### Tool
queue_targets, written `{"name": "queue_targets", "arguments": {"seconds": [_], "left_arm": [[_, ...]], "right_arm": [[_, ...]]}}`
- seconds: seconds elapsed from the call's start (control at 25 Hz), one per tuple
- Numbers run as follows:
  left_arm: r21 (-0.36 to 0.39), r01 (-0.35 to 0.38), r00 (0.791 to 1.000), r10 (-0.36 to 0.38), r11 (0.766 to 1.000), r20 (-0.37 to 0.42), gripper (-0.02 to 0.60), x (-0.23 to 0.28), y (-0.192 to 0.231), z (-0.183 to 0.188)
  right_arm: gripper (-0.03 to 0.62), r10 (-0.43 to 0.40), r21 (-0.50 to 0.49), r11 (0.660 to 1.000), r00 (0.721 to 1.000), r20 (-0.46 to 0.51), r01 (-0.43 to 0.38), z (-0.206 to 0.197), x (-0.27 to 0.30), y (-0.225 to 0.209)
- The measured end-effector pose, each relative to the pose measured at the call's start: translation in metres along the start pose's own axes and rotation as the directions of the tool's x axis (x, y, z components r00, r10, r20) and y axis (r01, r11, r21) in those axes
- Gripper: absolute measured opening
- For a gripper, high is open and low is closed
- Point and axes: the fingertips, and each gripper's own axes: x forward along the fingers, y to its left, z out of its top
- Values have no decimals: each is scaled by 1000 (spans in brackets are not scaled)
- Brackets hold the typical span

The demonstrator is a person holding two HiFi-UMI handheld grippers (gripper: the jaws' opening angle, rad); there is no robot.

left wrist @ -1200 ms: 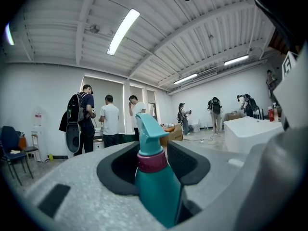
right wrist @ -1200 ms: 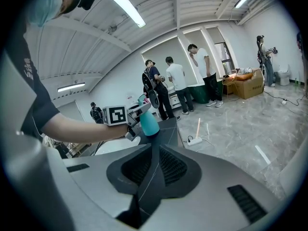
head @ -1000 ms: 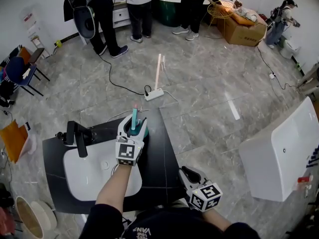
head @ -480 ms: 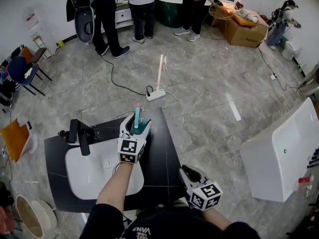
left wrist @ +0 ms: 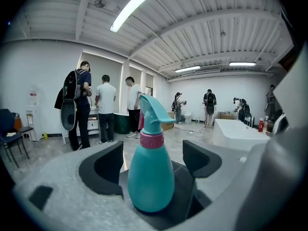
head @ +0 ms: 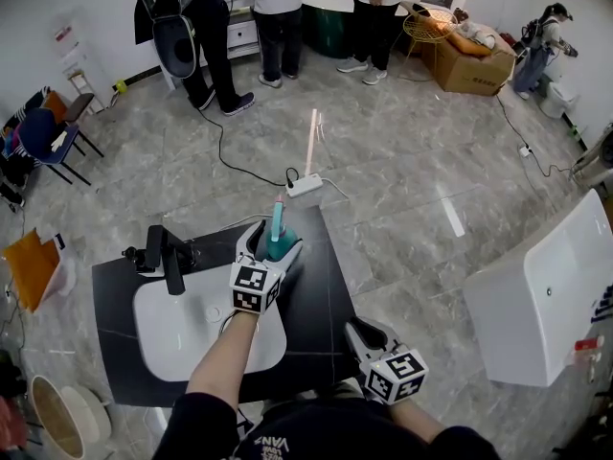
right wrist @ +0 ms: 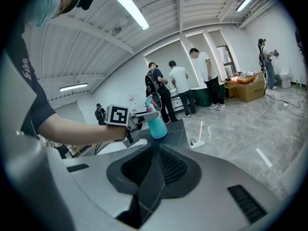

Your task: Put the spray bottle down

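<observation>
The spray bottle (left wrist: 150,177) stands upright on the black counter (head: 321,300), on the bare strip to the right of the white sink (head: 192,329) and close to the counter's far edge. I think this place makes sense. The surface there is flat, it is away from the basin and well apart from the black faucet (head: 174,262), so the bottle cannot slide into the bowl.

The left gripper (head: 271,253) is low and almost level around the bottle, which let the base meet the counter before I let go. Its jaws have just been opening and now stand wide, as wide as I see them go. The bottle is between them, with a clear gap on the right pad's side and only a thin one on the left. So the pads do not press it; it rests on its own base.

The right gripper (right wrist: 157,150) waits near my body, over the near edge of the counter. Its jaws are closed together with nothing in them. It has no part in this step.

In my judgement the putting down is practically done. What remains is to pull the left gripper straight back, and the risk is that the near left pad brushes the bottle and tips it.
</observation>
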Motion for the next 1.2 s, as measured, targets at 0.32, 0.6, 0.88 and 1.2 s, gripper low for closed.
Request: {"name": "queue_targets", "arguments": {"seconds": [0.32, 0.6, 0.88, 1.2], "left_arm": [[0, 45, 999, -45, 999, -22, 383, -47, -6, 1], [15, 75, 997, -75, 997, -25, 342, -105, -16, 4], [9, 99, 995, -99, 995, 15, 258, -167, -31, 13], [-19, 123, 990, -121, 992, 78, 149, -236, -48, 18]], "right_arm": [[46, -17, 0, 1000, 1000, 26, 17, -2, -3, 32], [46, -20, 3, 1000, 999, 48, 20, -3, -6, 69], [44, -17, -9, 1000, 997, 76, 18, -5, -12, 106], [31, -59, -8, 998, 990, 128, 60, -12, -27, 134]]}}
